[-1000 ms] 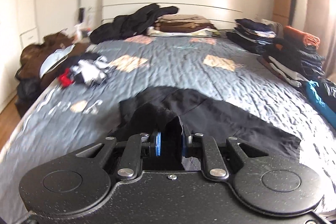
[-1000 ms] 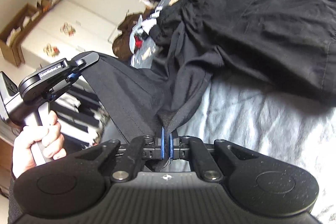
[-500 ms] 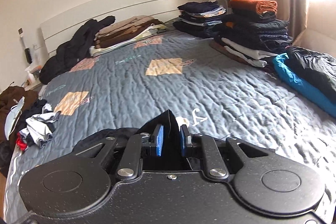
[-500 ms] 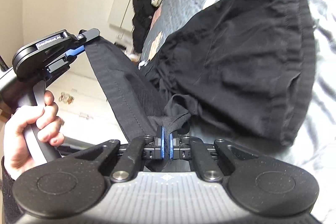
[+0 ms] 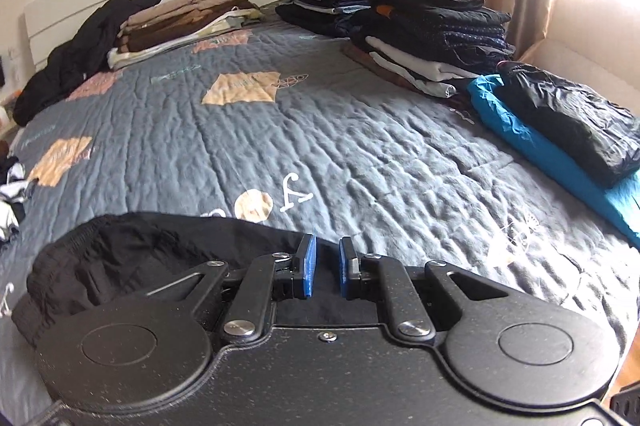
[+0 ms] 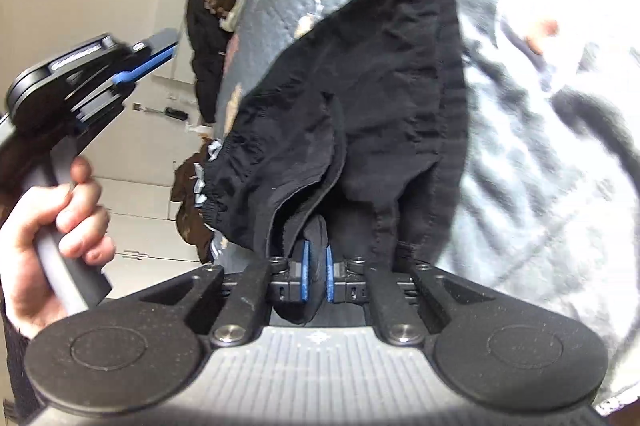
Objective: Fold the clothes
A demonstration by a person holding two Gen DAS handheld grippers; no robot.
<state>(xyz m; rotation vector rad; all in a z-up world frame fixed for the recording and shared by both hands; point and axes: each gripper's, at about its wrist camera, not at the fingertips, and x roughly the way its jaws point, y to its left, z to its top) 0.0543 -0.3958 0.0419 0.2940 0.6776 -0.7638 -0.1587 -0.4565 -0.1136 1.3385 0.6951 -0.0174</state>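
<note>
We were in the middle of a fold. The black shorts (image 6: 360, 98) lay doubled on the grey bedspread (image 5: 360, 146). Our right gripper (image 6: 316, 276) had just been opening a little, but a fold of the cloth was between its pads. Our left gripper (image 5: 327, 266) stood slightly apart, with nothing between its pads. Next, we judged, both must let go and smooth the cloth.

left wrist low over bed (image 5: 360, 146) facing headboard, right wrist rolled, both showing black garment (image 6: 380, 106)
</note>
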